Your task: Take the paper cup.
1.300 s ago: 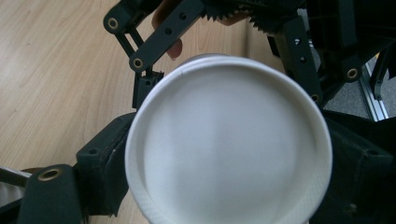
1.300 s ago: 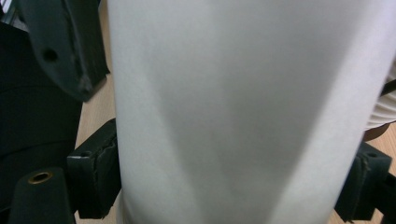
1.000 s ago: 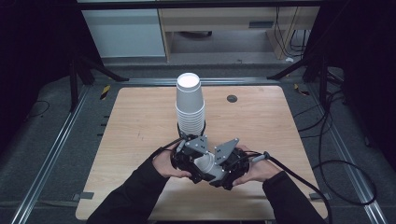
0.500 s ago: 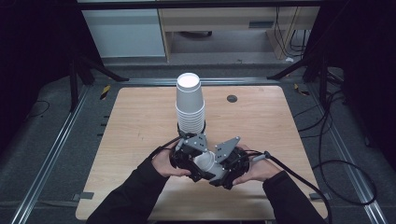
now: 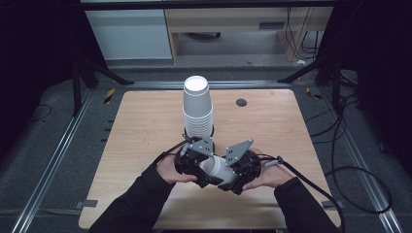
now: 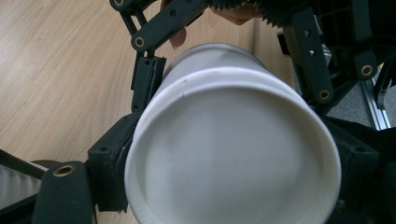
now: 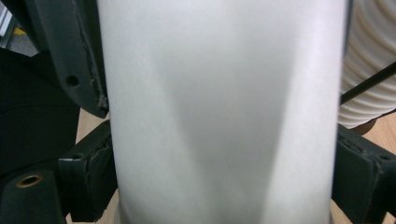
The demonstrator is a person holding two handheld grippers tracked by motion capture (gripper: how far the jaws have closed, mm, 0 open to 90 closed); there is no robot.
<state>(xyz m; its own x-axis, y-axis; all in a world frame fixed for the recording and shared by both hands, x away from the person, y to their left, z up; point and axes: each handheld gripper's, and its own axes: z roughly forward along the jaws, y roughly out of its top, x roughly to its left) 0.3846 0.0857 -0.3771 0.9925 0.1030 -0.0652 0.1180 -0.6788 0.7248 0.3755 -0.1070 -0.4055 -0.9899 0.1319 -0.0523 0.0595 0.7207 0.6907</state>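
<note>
Cup: white paper cup (image 5: pixel 215 169), lying on its side above the near middle of the table (image 5: pixel 145 121), held between both grippers.
Cup position: just in front of the upright stack of cups (image 5: pixel 197 109), apart from it.
High view: shows the cup's side wall spanning from left gripper (image 5: pixel 195 162) to right gripper (image 5: pixel 238 170); both hands wrap the gripper bodies from below.
Left gripper view: shows the cup's closed base (image 6: pixel 233 154) facing the camera, with the rim of the base ringed by the black jaws; the other gripper's linkage sits beyond at the top.
Right gripper view: shows the cup's side wall (image 7: pixel 219 112) close up, with the ribbed rims of the stacked cups at the right edge.
Left gripper state: jaws partly apart, clamped on the cup near its base, pads (image 6: pixel 112 158) pressed on both sides.
Right gripper state: jaws spread to the cup's width, pads (image 7: pixel 88 177) against the wall left and right, grasping the cup.
Surface: light wooden table, dark floor around.
</note>
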